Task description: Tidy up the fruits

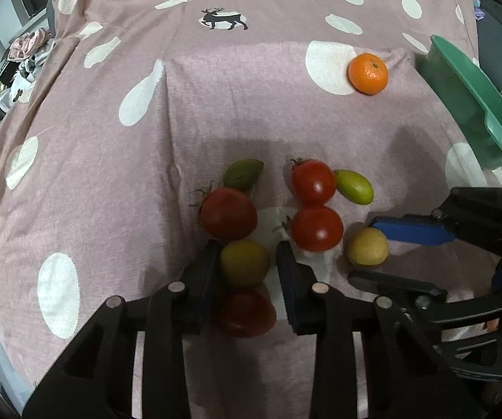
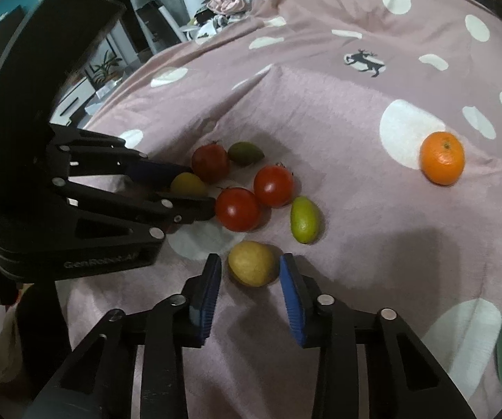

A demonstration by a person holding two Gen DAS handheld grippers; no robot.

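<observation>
Several fruits lie on a pink spotted cloth (image 1: 216, 104). My left gripper (image 1: 245, 260) points down around a yellow-green fruit (image 1: 244, 267). Its left pad touches the fruit and a thin gap shows at the right pad. A dark red tomato (image 1: 245, 312) lies under it, between the fingers. My right gripper (image 2: 251, 269) straddles a yellow fruit (image 2: 252, 263), with slivers of cloth on both sides. Beyond lie red tomatoes (image 1: 313, 181) (image 1: 317, 228) (image 1: 228, 213), a light green fruit (image 1: 353, 186), a dark green one (image 1: 243, 174) and an orange mandarin (image 1: 368, 73).
A green plastic basin (image 1: 474, 101) stands at the cloth's right edge, past the mandarin. In the left wrist view the cloth's left edge drops off toward a cluttered room with a heap of clothes (image 1: 29, 43). The two grippers work side by side, close together.
</observation>
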